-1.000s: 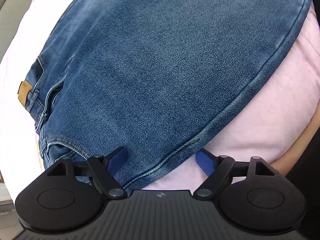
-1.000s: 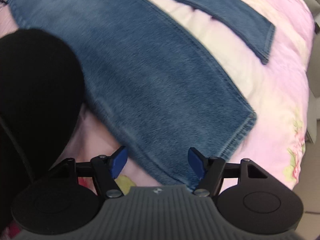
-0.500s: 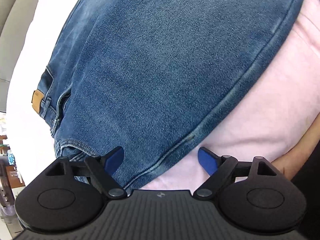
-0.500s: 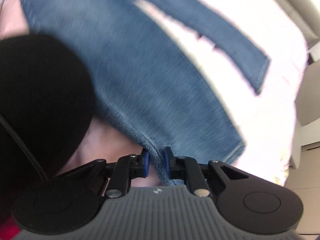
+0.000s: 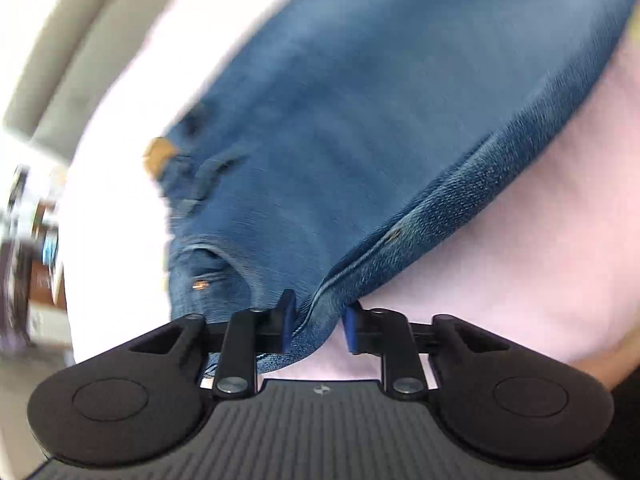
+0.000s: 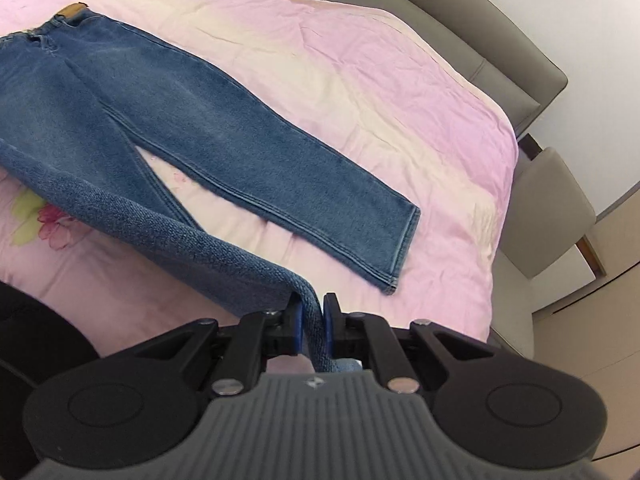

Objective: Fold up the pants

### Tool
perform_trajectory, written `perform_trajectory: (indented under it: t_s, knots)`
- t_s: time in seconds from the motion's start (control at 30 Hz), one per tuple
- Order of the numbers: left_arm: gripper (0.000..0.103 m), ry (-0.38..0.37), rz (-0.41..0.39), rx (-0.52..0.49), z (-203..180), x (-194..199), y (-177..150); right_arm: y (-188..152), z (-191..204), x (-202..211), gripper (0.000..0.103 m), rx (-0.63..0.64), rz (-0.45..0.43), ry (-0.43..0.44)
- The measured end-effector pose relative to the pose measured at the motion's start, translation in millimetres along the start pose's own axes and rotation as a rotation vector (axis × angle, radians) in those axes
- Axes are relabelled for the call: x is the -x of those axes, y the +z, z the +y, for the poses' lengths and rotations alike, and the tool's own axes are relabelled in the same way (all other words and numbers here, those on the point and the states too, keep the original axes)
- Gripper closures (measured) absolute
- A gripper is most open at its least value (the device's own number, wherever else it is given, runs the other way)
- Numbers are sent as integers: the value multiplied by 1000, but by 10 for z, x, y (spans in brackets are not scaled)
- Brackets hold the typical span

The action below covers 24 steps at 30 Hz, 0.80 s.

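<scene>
left gripper (image 5: 316, 326) fingers pinch jeans (image 5: 360, 160) | right gripper (image 6: 311, 326) clamps leg edge

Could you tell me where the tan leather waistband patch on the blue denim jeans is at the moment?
In the right wrist view, the tan leather patch sits at the far upper left, on the waistband of the blue denim jeans, which lie on the pink bedspread.

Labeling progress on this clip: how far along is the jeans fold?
Early. Done: both grasps. The right gripper is shut on the near leg's edge, the left gripper is shut on the side seam near the waist, bunching denim between its jaws. In hand: lifting the near leg of the jeans off the pink bedspread. Left: the far leg lies flat and uncovered, so no fold is laid yet.
</scene>
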State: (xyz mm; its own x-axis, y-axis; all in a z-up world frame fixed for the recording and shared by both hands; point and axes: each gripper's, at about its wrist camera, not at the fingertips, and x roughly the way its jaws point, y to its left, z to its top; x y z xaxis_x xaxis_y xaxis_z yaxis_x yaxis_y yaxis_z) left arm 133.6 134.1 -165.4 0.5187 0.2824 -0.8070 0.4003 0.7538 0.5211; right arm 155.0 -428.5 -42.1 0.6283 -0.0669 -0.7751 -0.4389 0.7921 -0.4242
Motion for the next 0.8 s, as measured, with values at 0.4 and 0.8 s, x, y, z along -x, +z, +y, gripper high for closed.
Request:
perform_trajectory:
  t_s: [0.4,0.8]
  knots:
    - [85,35,-154,337,1269,171,1463,923,-528,-914,101,-5,87,-155]
    - [85,57,37,303,1186,-1286,2369,1640,-686,-2860,101,46,237,-111]
